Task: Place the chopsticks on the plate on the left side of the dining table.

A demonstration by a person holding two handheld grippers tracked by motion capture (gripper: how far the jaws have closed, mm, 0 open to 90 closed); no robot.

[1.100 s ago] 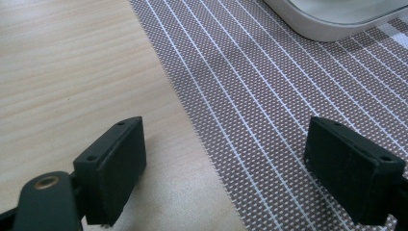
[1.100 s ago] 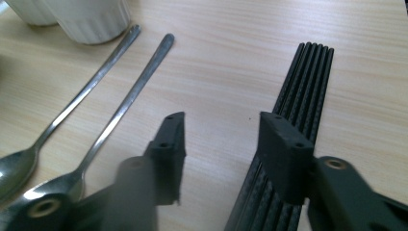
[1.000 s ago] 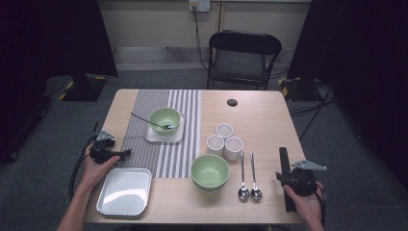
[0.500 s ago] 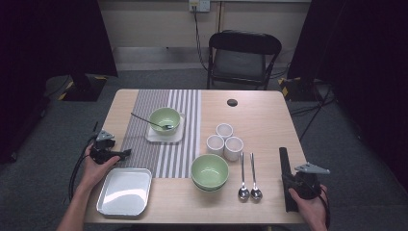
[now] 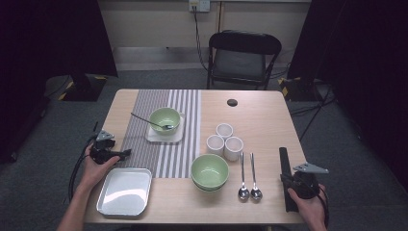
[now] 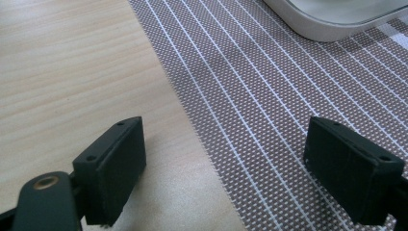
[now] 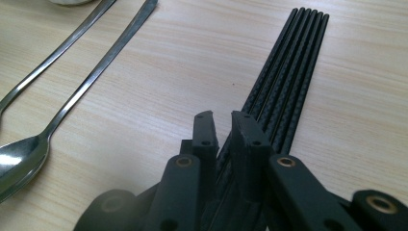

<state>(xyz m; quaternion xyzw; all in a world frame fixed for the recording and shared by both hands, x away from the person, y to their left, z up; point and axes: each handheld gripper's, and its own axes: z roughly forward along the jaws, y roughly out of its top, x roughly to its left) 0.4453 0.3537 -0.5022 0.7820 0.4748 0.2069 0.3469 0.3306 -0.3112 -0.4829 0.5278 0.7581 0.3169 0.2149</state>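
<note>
In the high view, a bundle of black chopsticks (image 5: 285,166) is seen near the table's right edge, its long axis running away from the person, beside two spoons (image 5: 249,175). The right gripper (image 5: 288,185) is held at the near end.

In the left gripper view, the left gripper (image 6: 226,163) is spread wide over the striped runner (image 6: 288,96), nothing between the jaws.

In the right gripper view, the jaws have just been closing; a narrow gap is left, and whether a chopstick is pinched cannot be told.

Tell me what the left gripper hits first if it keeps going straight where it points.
Likely the striped runner, just ahead of the left gripper with its open jaws; a white dish rim lies farther on, off to the side.
</note>
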